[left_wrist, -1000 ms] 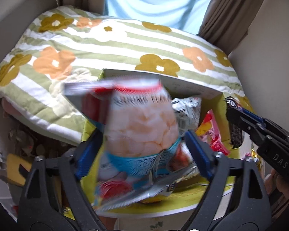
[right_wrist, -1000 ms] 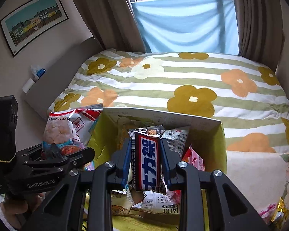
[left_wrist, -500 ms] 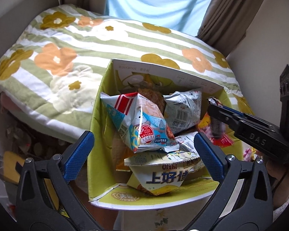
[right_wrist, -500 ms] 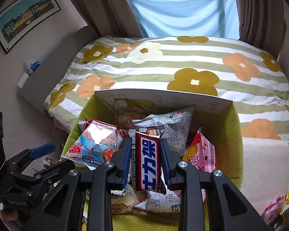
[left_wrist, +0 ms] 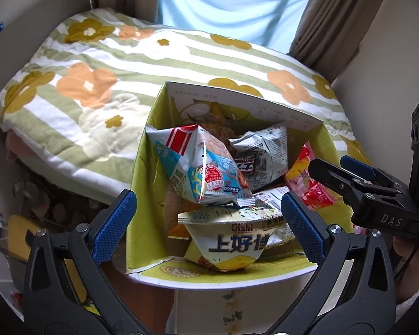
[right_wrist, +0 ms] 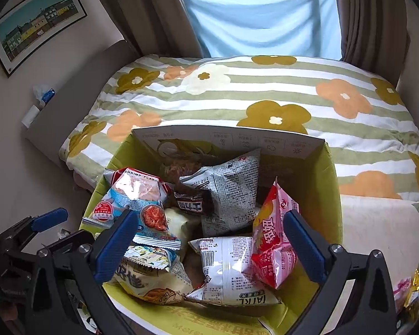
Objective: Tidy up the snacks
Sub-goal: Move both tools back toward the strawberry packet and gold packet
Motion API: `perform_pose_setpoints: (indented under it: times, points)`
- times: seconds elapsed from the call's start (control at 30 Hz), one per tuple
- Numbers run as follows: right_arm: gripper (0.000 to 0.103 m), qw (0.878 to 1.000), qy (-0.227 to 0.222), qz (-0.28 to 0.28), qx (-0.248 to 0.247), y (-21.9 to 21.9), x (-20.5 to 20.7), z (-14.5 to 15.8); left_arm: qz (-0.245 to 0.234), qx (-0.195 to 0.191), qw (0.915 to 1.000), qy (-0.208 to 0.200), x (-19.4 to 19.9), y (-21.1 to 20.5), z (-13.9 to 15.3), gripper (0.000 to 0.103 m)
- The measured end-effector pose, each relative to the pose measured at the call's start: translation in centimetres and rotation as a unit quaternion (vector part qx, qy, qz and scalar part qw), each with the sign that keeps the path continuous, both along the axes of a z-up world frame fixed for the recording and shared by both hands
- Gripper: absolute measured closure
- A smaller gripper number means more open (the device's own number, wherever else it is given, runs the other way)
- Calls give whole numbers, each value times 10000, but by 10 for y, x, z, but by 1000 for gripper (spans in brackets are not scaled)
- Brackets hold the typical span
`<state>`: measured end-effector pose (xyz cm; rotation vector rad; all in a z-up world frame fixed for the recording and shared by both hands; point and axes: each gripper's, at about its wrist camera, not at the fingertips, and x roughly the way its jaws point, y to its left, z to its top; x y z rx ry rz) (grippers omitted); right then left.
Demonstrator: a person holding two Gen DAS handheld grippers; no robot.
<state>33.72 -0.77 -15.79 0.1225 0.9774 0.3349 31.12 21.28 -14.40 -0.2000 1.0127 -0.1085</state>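
Note:
A yellow-green cardboard box (left_wrist: 142, 195) (right_wrist: 332, 195) stands against the bed and holds several snack bags. My left gripper (left_wrist: 208, 212) hangs open over its near edge with nothing between the fingers. The blue shrimp flakes bag (left_wrist: 206, 167) (right_wrist: 137, 195) lies on top at the box's left side. My right gripper (right_wrist: 211, 223) is over the box, its jaws opening and touching nothing. The dark chocolate bar (right_wrist: 192, 202) (left_wrist: 247, 166) lies loose in the box's middle, against a grey printed bag (right_wrist: 231, 184). Each gripper shows at the edge of the other's view.
In the box also lie a pink-red bag (right_wrist: 273, 237), a white bag (right_wrist: 229, 268) and a yellow Oishi bag (left_wrist: 231, 248). Behind it is a bed with a flowered striped quilt (right_wrist: 265, 97). Loose wrapped snacks (right_wrist: 413, 287) lie at the lower right. Walls close in on both sides.
The left gripper let go of the shrimp flakes bag, which now lies in the box. The right gripper opened and the chocolate bar dropped from it into the box.

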Motion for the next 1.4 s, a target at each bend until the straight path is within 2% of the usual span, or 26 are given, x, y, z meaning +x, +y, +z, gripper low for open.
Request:
perform_pose_setpoints:
  times: [0.4, 0.63, 0.8, 0.97, 1.13, 1.23, 1.4]
  points:
    - [0, 9987, -400, -292, -122, -15, -30, 23, -196, 93, 9996, -191, -16, -11, 15, 1]
    - [0, 9964, -620, -547, -188, -50, -58, 39, -479, 115, 9983, -324, -30, -45, 29, 1]
    - [0, 9963, -563, -603, -226, -93, -80, 48, -702, 55, 9963, -499, -45, -92, 40, 1]
    - [0, 9959, -587, -575, -391, -145, -111, 56, -937, -160, 9944, -460, -60, -153, 41, 1]
    - [0, 9959, -545, -654, -298, -206, -135, 54, -1238, -168, 9915, -374, -75, -217, 33, 1]
    - [0, 9949, -544, -745, -412, -242, -148, 50, -1378, -150, 9898, -344, -83, -251, 27, 1]
    - [0, 9942, -524, -808, -478, -296, -168, 41, -1450, -243, 9890, -155, -93, -298, 12, 1]
